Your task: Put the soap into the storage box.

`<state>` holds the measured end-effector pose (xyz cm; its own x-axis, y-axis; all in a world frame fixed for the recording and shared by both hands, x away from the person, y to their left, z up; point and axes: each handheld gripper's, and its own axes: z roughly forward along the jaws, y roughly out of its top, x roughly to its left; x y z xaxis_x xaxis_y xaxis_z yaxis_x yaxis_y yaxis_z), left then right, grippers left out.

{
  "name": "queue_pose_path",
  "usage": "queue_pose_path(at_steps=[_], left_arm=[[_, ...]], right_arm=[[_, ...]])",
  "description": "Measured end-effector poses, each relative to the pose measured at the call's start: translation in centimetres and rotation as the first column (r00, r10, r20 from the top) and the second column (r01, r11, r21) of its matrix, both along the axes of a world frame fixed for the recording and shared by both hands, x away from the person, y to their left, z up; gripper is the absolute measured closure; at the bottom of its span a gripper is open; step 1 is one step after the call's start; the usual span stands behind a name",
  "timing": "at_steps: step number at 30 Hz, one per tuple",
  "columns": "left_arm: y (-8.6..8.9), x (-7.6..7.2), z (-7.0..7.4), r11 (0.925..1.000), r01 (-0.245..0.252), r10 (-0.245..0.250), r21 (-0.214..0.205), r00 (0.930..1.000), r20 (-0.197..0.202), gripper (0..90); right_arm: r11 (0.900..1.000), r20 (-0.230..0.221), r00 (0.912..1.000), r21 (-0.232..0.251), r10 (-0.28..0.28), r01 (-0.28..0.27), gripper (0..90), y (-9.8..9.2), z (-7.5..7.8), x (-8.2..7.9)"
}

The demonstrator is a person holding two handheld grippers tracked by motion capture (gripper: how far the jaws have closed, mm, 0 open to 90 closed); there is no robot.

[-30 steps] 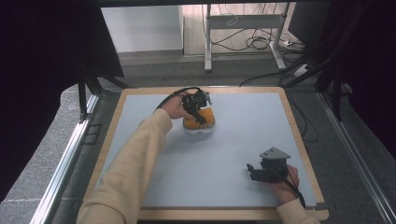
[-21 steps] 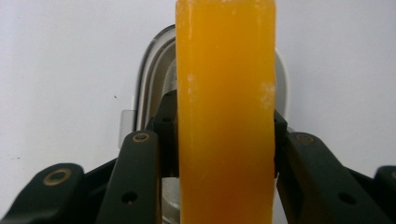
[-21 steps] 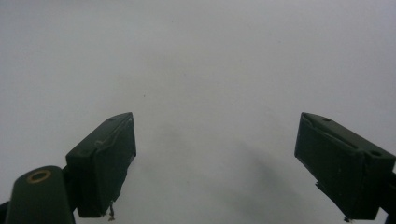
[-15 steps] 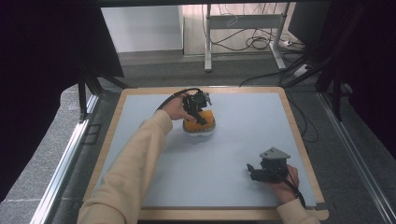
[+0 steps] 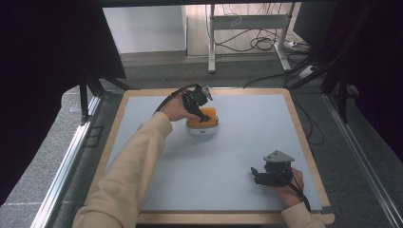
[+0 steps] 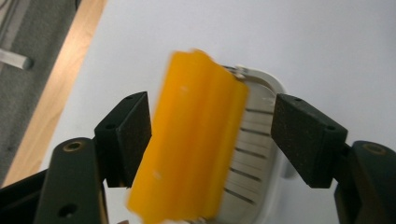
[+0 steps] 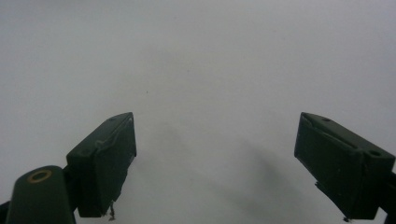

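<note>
High view first: your left gripper [image 5: 202, 111] sits over the far middle of the table [image 5: 247, 142], a pale blue-grey sheet framed by a wooden edge [image 5: 304, 137]. It hangs directly above an orange block [image 5: 203, 116] that rests on a white dish [image 5: 202, 129]. Your left hand [image 5: 177, 109] wraps the gripper from the left side, and its black cable [image 5: 168, 96] loops back toward the far edge. Your cream sleeve [image 5: 128, 175] runs up from the bottom of the picture. Your right gripper [image 5: 256, 175] lies low near the right front corner, well apart from the block, with the grey three-cornered plate [image 5: 278, 156] on top and your right hand [image 5: 287, 187] behind it.

Left gripper view: your fingers [image 6: 128, 135] stand spread, one on each side of the orange block [image 6: 196, 140]. The left finger is just beside the block's edge, possibly touching it; you cannot tell for sure because the block is blurred. The right finger [image 6: 308, 137] is clear of it, with the white dish [image 6: 254, 154] and its row of dark slots showing in the gap. The block lies tilted across the dish. Wooden edge [image 6: 60, 79] and grey floor [image 6: 28, 60] show at upper left.

Right gripper view: your fingers [image 7: 105, 161] are released and wide apart over bare table [image 7: 210, 84], grasping nothing. A soft shadow falls between them.
</note>
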<state>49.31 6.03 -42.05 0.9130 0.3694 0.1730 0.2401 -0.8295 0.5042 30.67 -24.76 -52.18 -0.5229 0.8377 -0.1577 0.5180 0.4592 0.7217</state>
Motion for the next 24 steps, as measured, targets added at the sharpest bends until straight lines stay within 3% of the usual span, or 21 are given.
queue_pose_path(at_steps=[8,10,11,13,20,23,24], left_arm=[[2.1,-2.2,0.6,0.9957,-0.069,0.068,-0.061,0.9973,-0.029,27.8],[3.2,-3.4,0.7,0.9900,-0.098,0.095,-0.102,0.9948,-0.036,27.3],[3.2,-3.4,0.7,0.9900,-0.098,0.095,-0.102,0.9948,-0.036,27.0],[4.4,-4.8,0.5,0.9824,-0.128,0.124,-0.136,0.9916,-0.038,27.0],[6.9,-7.9,-0.3,0.9672,-0.165,0.161,-0.193,0.9862,-0.039,27.0],[8.6,-9.9,-1.1,0.9584,-0.186,0.181,-0.216,0.9825,-0.044,26.7],[9.0,-10.5,-1.4,0.9509,-0.203,0.196,-0.234,0.9792,-0.052,26.6]], right_arm=[[1.0000,-0.001,1.0000,-0.003,-0.002,0.002,13.2,0.0,0.0,0.0],[1.0000,0.000,1.0000,-0.007,-0.003,0.003,13.2,0.0,0.0,-0.1],[1.0000,0.003,1.0000,-0.007,-0.003,0.003,13.2,0.1,0.0,-0.1],[1.0000,0.009,1.0000,-0.007,-0.001,0.001,13.2,0.2,0.1,-0.2],[0.9999,0.016,0.9999,-0.015,0.001,0.000,13.2,0.5,0.2,-0.5],[0.9998,0.018,0.9998,-0.019,0.005,-0.005,13.2,0.5,0.2,-0.5],[0.9998,0.017,0.9998,-0.018,0.004,-0.004,13.2,0.5,0.2,-0.5]])
